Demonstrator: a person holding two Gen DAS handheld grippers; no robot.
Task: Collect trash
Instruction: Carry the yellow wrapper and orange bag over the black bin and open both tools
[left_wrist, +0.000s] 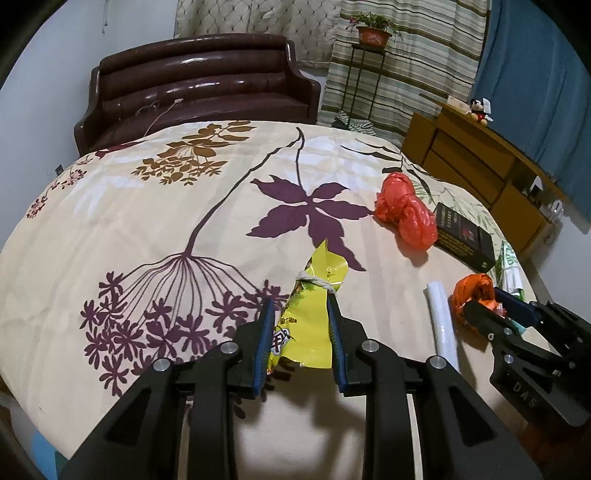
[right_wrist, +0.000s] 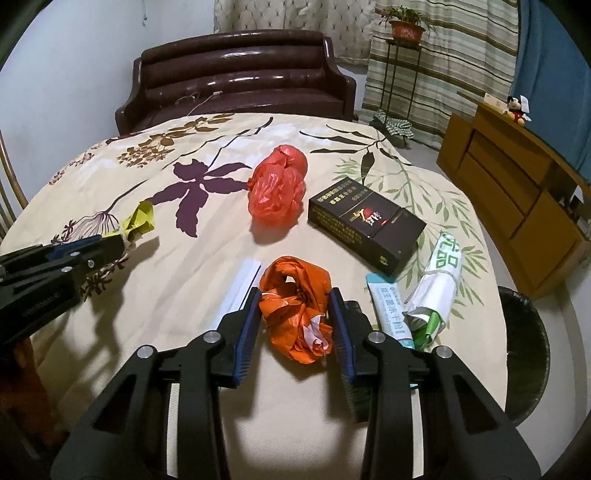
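Observation:
A yellow snack bag, tied with string near its top, stands between the blue pads of my left gripper, which is shut on it just above the floral tablecloth. From the right wrist view that left gripper comes in from the left with the yellow bag sticking out of its tip. A crumpled orange plastic bag lies on the cloth between the pads of my right gripper; both pads touch its sides. In the left wrist view the right gripper holds the orange bag.
On the cloth lie a red plastic bag, a black box, a white strip, a toothpaste tube and a green-and-white wrapper. A black bin stands beside the table's right edge, a wooden cabinet behind it.

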